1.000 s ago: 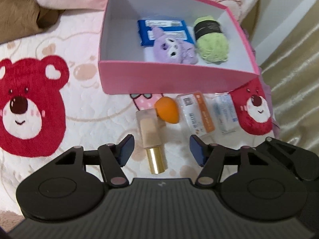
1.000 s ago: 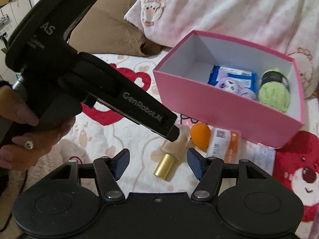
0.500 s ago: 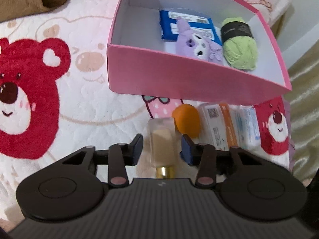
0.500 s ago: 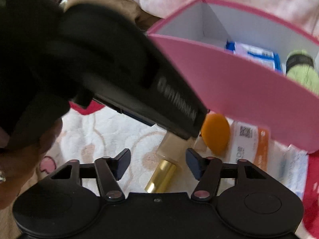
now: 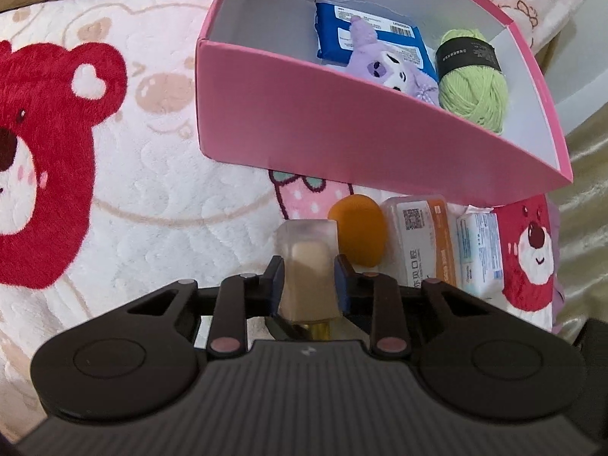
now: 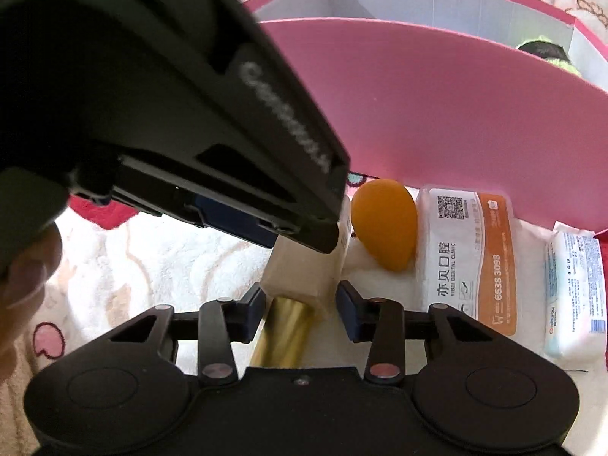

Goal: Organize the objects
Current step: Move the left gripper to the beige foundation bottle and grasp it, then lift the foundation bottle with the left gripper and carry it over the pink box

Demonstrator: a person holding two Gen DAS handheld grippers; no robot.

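Pink cardboard box stood on a plush bear-print blanket, already part-filled: a blue wipes pack, a purple plush toy and a ball of green yarn with a black paper band lay inside, toward the right end. Four items remained outside, in a row just beside the box's near wall: a foundation bottle with a gold cap, an orange makeup sponge, a white-and-orange case and a small white tissue pack. Judged roughly at the halfway mark, with the bottle the item in hand. Left gripper had just closed and was clamped on the glass body of the bottle, pads pressed to both sides; the bottle appeared to lie on the blanket, not yet lifted. Right gripper had also been closing, its jaws narrowed around the gold cap end of the same bottle; the left pad seemed at the cap, but a gap showed at the right pad, so no firm grip was evident. Legible writing: the case carried a QR code, Chinese characters, "DENTAL CLINIC" and the digits "6638 3098". The left gripper's housing bore a blurred white maker's mark in the right wrist view, not cleanly readable. Print on the wipes pack, yarn band and tissue pack was too small to read.
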